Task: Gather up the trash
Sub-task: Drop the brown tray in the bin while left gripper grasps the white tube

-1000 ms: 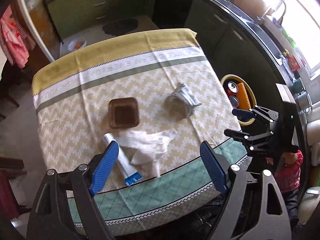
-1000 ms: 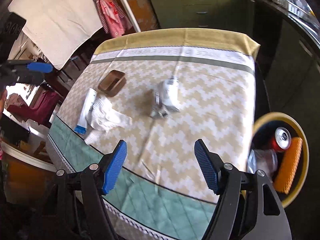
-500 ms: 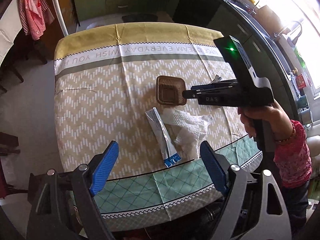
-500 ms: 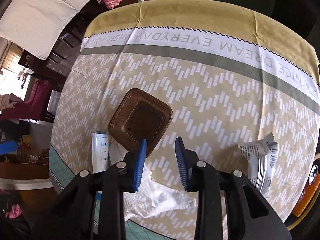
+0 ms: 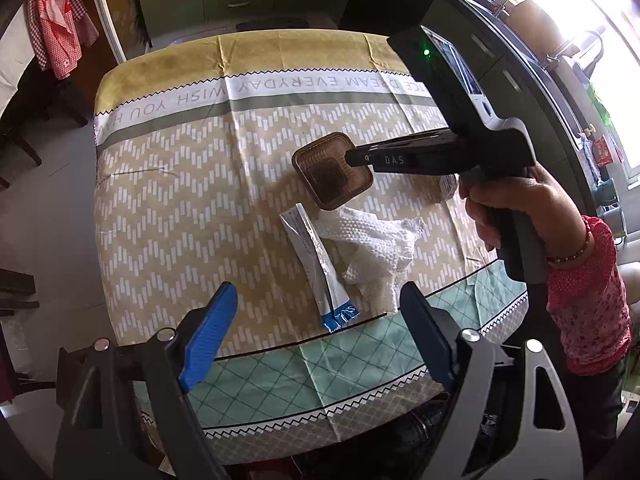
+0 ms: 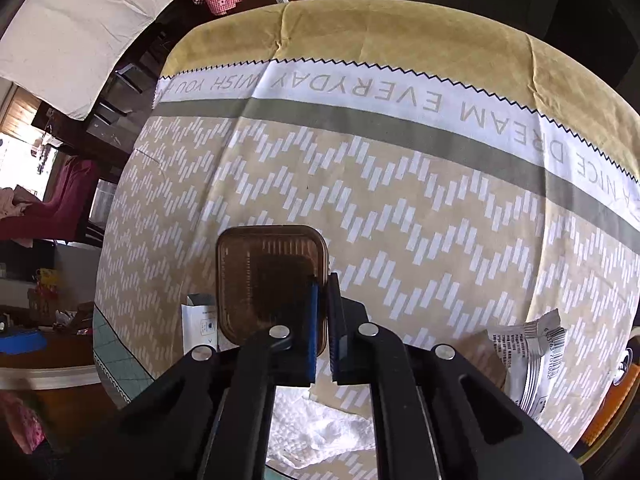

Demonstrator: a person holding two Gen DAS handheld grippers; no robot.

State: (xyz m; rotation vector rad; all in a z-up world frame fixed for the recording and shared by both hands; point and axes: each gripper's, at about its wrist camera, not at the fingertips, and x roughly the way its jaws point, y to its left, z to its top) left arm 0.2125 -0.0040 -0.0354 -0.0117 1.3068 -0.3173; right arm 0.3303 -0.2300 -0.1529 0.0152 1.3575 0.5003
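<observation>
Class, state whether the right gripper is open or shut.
Shut: the right gripper has its blue pads pinching the rim of the brown tray.

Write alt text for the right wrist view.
The right gripper is shut on the rim of a brown plastic tray, above a patterned tablecloth. A crumpled white paper towel lies below the fingers, and a printed wrapper lies at right.

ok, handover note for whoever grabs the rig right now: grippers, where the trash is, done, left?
Right gripper: shut on the rim of the brown tray, tray tilted.
Left gripper: open, holding nothing, above the near table edge.
On the tablecloth: sachet, white paper towel, silver wrapper.
Done: tray gripped.
Left: bin the tray, then the other three. The bin is barely in view at the table's right.
</observation>
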